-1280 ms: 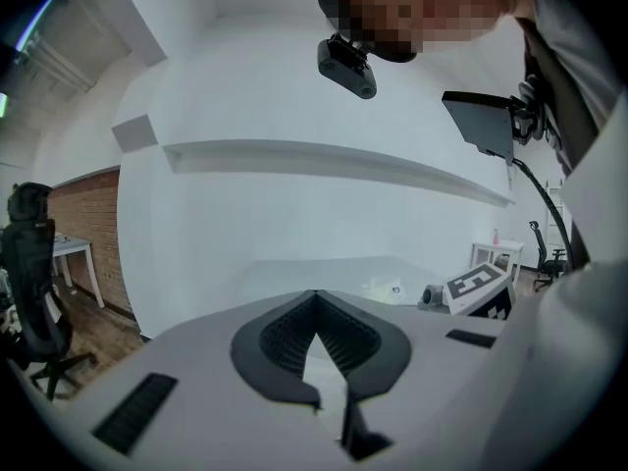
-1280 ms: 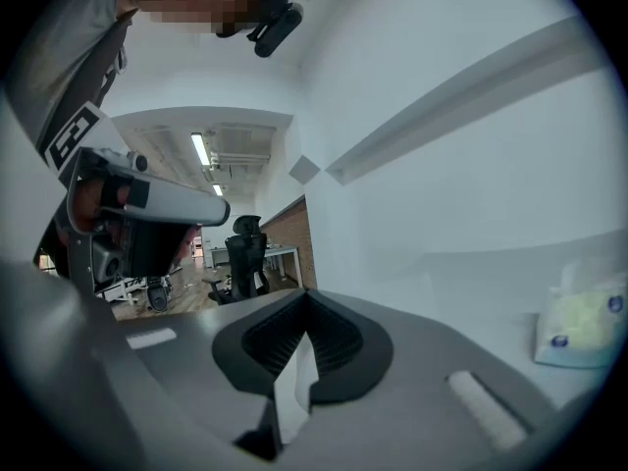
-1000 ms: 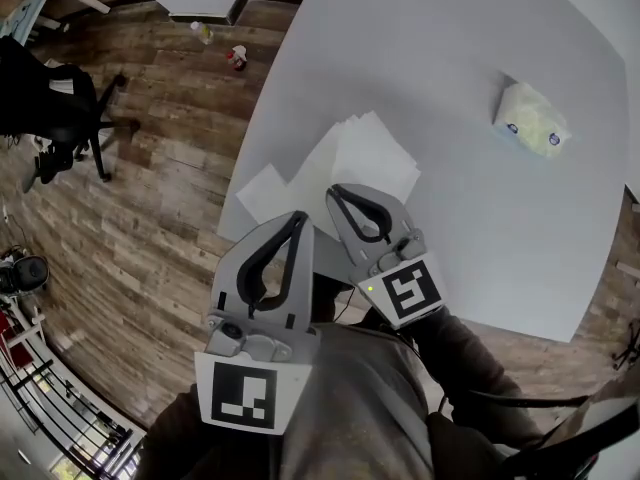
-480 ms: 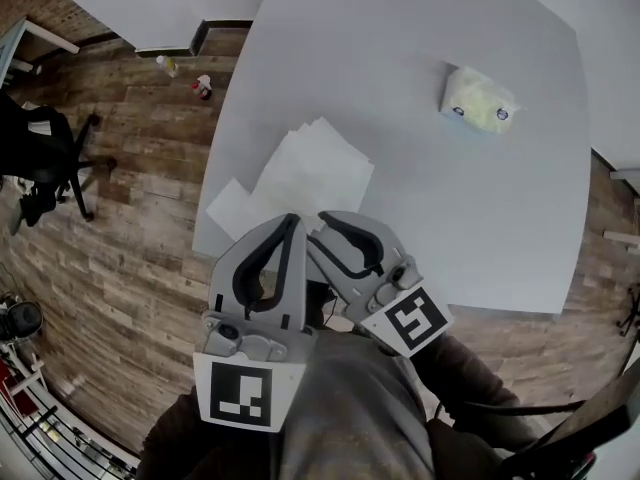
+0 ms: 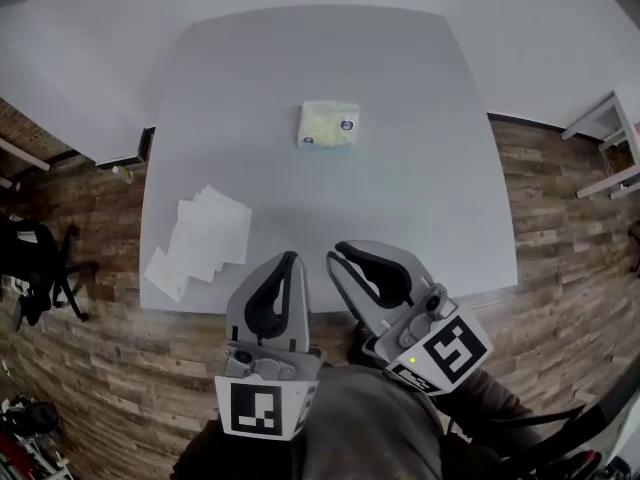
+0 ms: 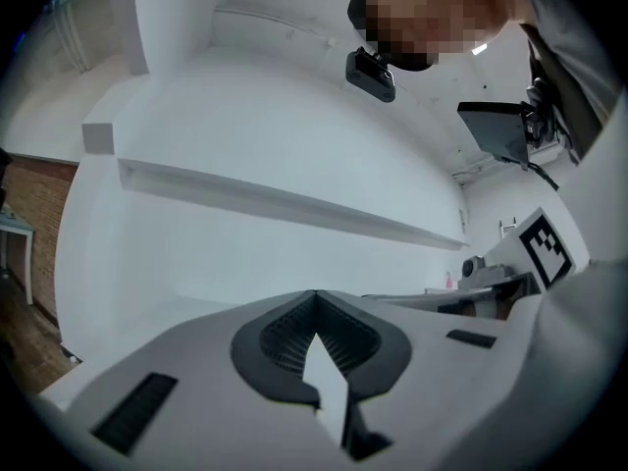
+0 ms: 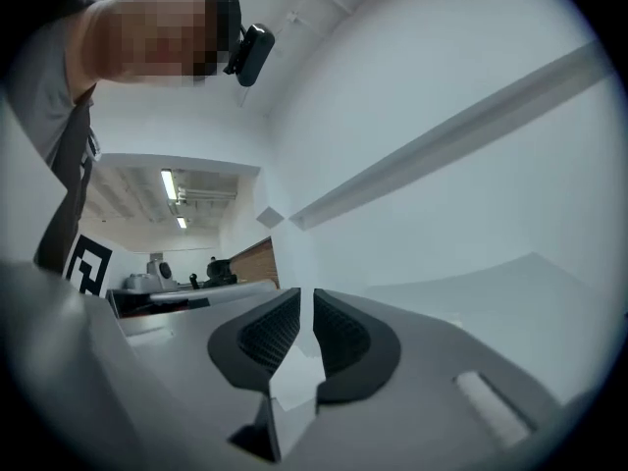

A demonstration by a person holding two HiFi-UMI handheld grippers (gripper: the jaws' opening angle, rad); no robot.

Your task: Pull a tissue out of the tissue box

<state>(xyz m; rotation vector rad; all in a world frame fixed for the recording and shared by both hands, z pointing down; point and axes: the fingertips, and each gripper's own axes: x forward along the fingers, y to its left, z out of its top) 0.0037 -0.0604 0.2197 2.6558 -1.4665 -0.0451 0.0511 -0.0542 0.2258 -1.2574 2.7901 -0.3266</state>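
Near table's front edge, both claws hung low, not at box yet. Step, I think: reach for tissue box (image 5: 328,125). It sat mid table (image 5: 420,188), toward far side, well apart frm claws.

Left gripper (image 5: 290,259): jaws shut tip to tip, nothing held. Right gripper (image 5: 338,254): jaws just been closing, thin gap left, nothing btwn.

Next prob needs: go fwd over table, open one claw, pinch tissue at top.

Box small, pale yellow-green top, dark marks on side. Couldn't tell if tissue poked up. Loose tissues (image 5: 205,238) lay piled by left edge.
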